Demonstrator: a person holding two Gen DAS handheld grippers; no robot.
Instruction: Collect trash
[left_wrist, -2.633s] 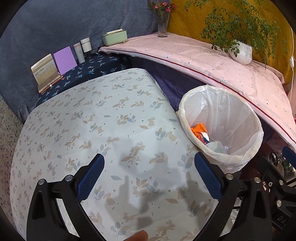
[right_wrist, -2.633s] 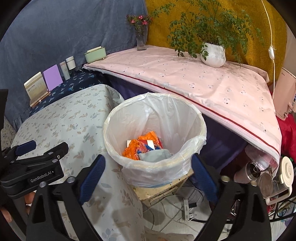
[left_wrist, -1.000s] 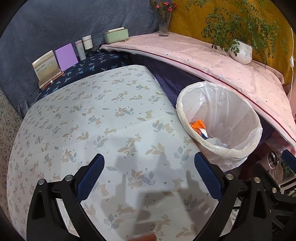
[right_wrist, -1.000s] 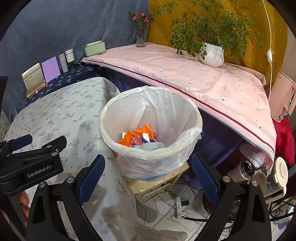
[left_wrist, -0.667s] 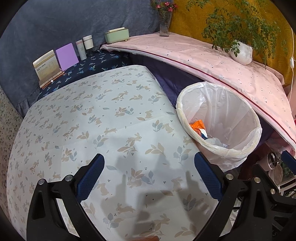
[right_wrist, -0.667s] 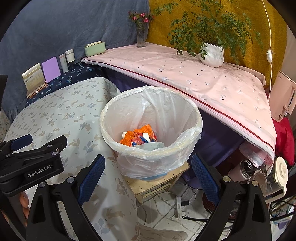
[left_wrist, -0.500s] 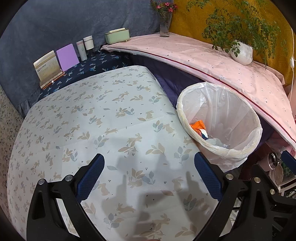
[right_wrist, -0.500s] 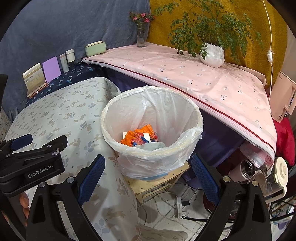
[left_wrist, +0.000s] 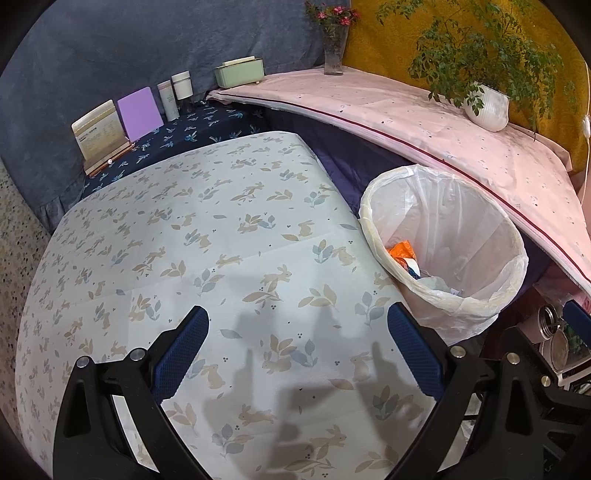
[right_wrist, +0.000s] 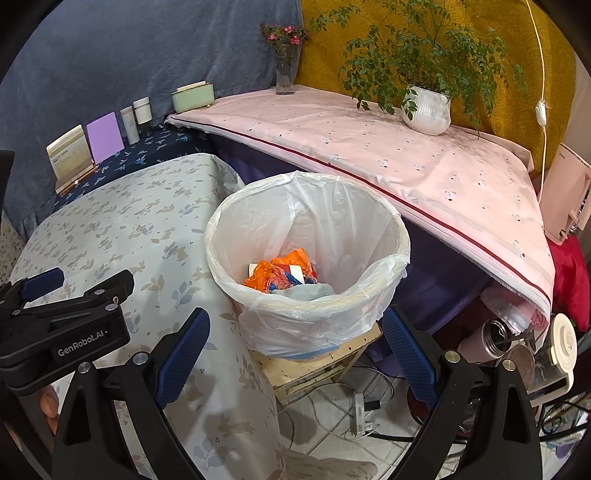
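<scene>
Bunny-print tablecloth (left_wrist: 229, 258) fills the lower left and centre of the left wrist view; pink-covered shelf (left_wrist: 424, 125) runs across the upper right, w/ a potted plant (left_wrist: 484, 107) and flower vase (left_wrist: 334, 51) on it. Blue drape behind, small boxes and cards lined up at upper left.

Left gripper (left_wrist: 295, 350) hovers over the near part of the cloth, jaws wide apart, nothing between the blue pads; its shadow falls on the cloth below centre. Right gripper (right_wrist: 293, 354) sits at lower centre of its own view, pointed at the trash bin (right_wrist: 306, 236), jaws also wide apart and empty. Left gripper's body shows at lower left of the right wrist view, w/ a bit of a hand under it.

Trash (right_wrist: 280, 275) – orange wrapper, white scrap, grey wad – lies in the bottom of the bin, inside the white liner. Bin stands on a small wooden stool (right_wrist: 314, 365), just beside the table's right edge.

Vs 0.5 s ago: almost no change in either view; bin and trash same place, both jaws same spread.

Room: cloth surface is bare ahead of the left gripper. Bin is wedged between table edge and shelf overhang; bin mouth is open from above. Cables and a flask (right_wrist: 491, 339) clutter the floor at lower right.
</scene>
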